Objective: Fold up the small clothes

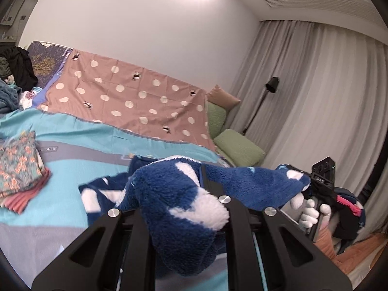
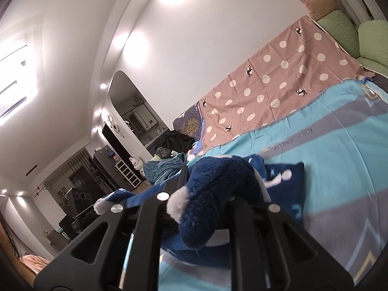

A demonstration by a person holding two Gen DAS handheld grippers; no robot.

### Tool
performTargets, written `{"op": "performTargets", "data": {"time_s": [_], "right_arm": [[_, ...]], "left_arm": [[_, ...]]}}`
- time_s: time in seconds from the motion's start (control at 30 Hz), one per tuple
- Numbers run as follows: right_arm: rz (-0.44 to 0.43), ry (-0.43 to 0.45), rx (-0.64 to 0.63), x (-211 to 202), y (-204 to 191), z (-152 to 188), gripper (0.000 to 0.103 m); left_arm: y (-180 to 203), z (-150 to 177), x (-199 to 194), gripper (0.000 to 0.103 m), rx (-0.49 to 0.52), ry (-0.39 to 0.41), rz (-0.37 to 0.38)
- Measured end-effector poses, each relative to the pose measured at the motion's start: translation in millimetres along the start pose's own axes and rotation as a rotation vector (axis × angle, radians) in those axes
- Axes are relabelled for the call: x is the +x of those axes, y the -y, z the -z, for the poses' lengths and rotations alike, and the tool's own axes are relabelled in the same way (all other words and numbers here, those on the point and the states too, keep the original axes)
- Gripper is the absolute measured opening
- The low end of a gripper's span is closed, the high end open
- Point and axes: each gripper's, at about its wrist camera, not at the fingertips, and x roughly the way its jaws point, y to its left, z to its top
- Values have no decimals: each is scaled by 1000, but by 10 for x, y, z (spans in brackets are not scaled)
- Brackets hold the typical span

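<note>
Left tongs [image 1: 206,184] clamped on blue fleece garment [image 1: 179,194], edge bunched over them. Folded patterned stack [image 1: 19,169] seen far left of these tongs, on bed [image 1: 72,150]. Garment stretched between both tongs, far part trailing on bed ahead. Right tongs [image 2: 206,189] clamped on other corner. Advice: edge to be kept taut, corners level, garment laid flat before release.
</note>
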Motion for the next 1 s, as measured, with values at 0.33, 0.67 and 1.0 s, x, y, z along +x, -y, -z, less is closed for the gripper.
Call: {"op": "performTargets", "data": {"time_s": [0.33, 0.67, 1.0], "right_arm": [[114, -102, 67, 1300, 764, -567, 15], [325, -355, 212, 2384, 1883, -180, 32], [270, -371, 45, 1971, 1266, -126, 45]], "left_arm": [[-844, -479, 1199, 13, 3, -85, -142], [-2135, 87, 2420, 16, -228, -400, -216], [-1690, -152, 1872, 51, -135, -269, -128]]}}
